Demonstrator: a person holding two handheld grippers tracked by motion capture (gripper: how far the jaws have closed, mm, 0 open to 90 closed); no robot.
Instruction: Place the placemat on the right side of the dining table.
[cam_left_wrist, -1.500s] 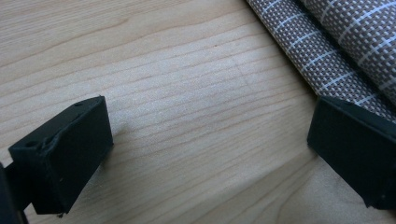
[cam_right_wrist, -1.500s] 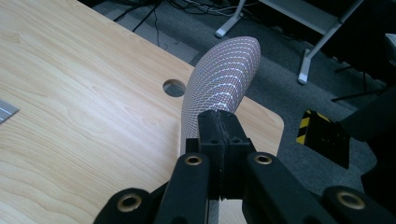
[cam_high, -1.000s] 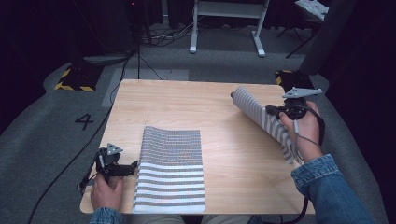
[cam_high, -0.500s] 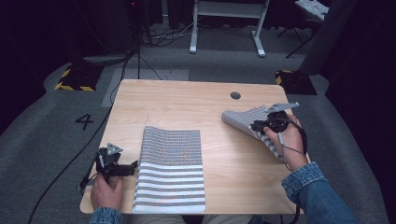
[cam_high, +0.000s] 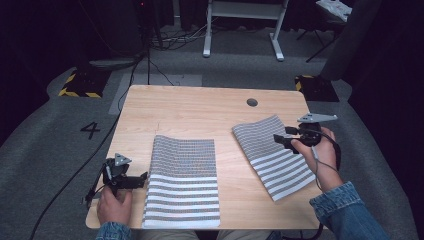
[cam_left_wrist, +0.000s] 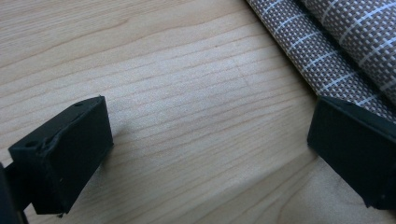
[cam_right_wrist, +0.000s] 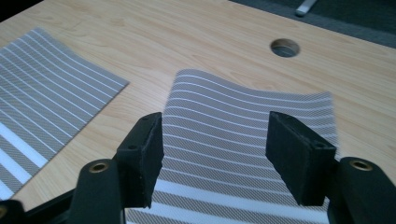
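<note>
Table: right gripper lowered, opening; mat now flat.

The left claw is lying low by the near left corner, jaws standing wide apart and pointing right, the left hand gripping it from behind. The right claw is pointing left, its jaws having just been opening, nothing pinched between them. The right hand is coming in on a denim-sleeved forearm.

Matt woven striped mats, perhaps vinyl, on smooth pale wood table
</note>
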